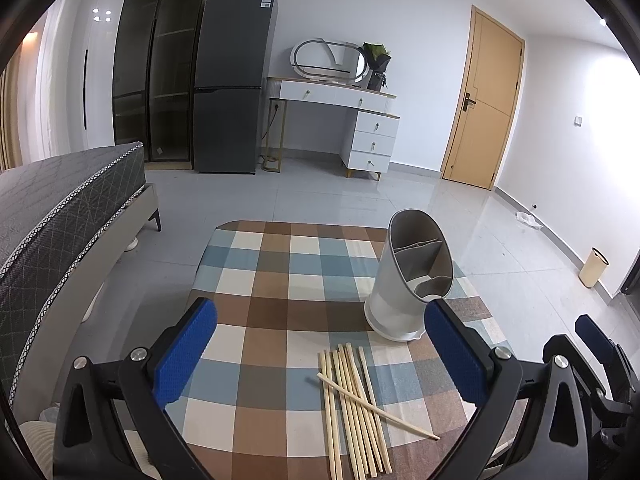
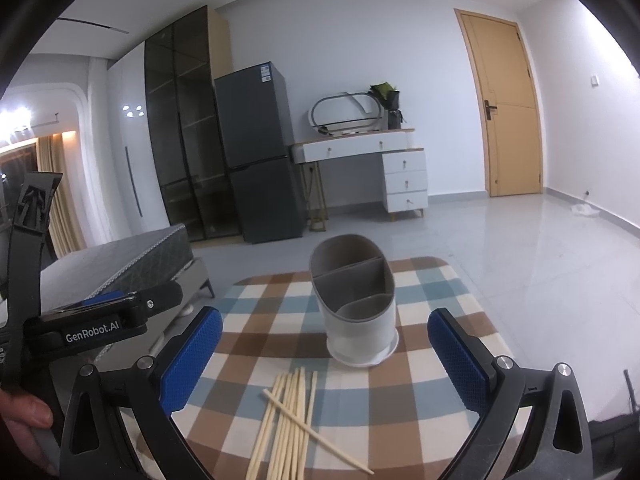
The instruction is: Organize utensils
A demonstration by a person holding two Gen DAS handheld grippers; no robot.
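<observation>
Chopsticks (image 1: 354, 408) lie bundled on the checked tablecloth (image 1: 260, 280), long axes pointing toward the divided holder (image 1: 412, 276) beyond; both grippers, left (image 1: 320, 356) and right (image 2: 324, 352), hover spread and empty, about equally near.

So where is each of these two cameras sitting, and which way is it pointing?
Left wrist view: rides on the left tongs, looking forward over the checked table at the chopsticks; the right tongs show at the right edge.
Right wrist view: rides on the right tongs, facing the utensil holder; the left tongs and a hand show at left.
Shared: chopsticks, holder, table, fridge.
</observation>
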